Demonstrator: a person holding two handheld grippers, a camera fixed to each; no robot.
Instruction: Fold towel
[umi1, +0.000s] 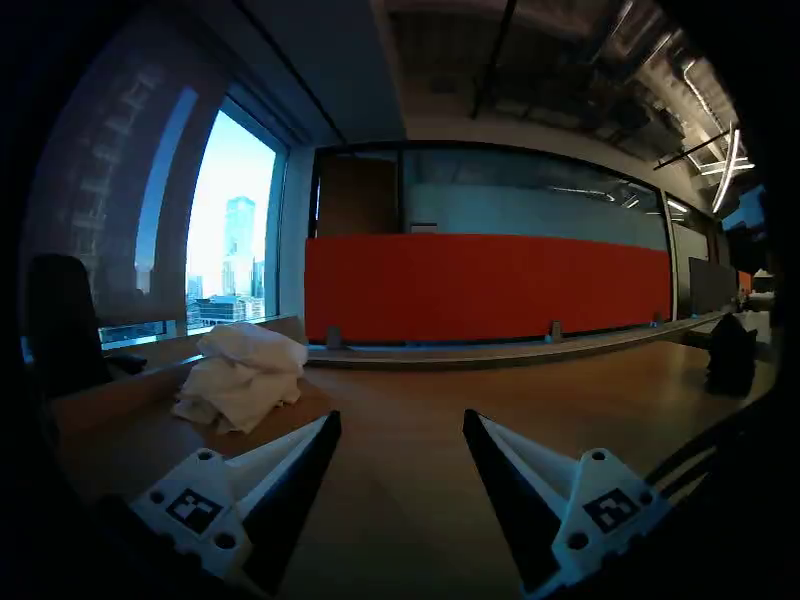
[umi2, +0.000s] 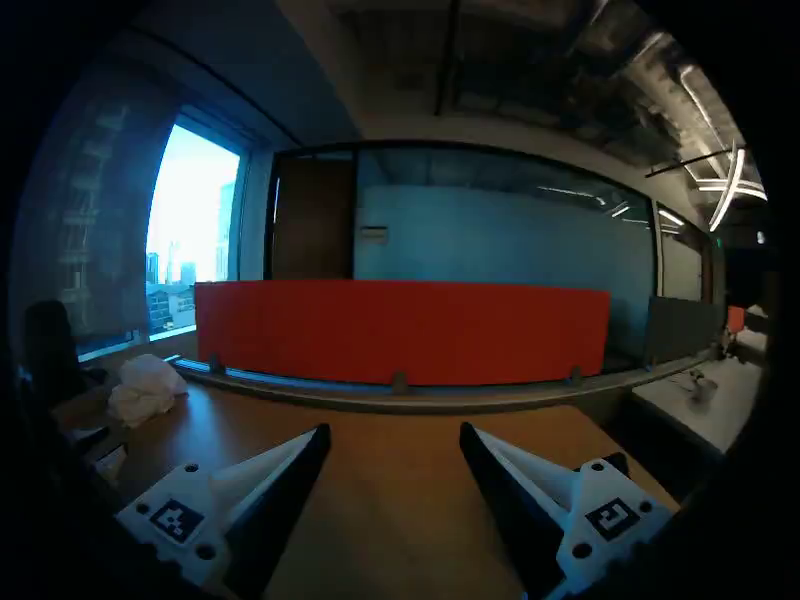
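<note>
Fingers of the left gripper (umi1: 400, 425) stand spread, with bare wooden desk (umi1: 560, 390) showing between them and nothing pinched. The right gripper (umi2: 395, 430) is spread the same way and also holds nothing. Both are held low and level over the desk, pointing straight at the red divider (umi1: 480, 285) that runs along its far edge.

The towel (umi1: 240, 375) is a crumpled white heap on the desk, on the near side of the divider and at its left end. It is bunched rather than laid out, so no long axis can be read from it. From the left gripper it lies ahead and to the left, near but apart. In the right gripper view the towel (umi2: 145, 388) sits smaller and further left, so the left gripper is judged the nearer of the 2.

The coming move likely turns on swinging both grippers left along the divider, the left one reaching first.
</note>
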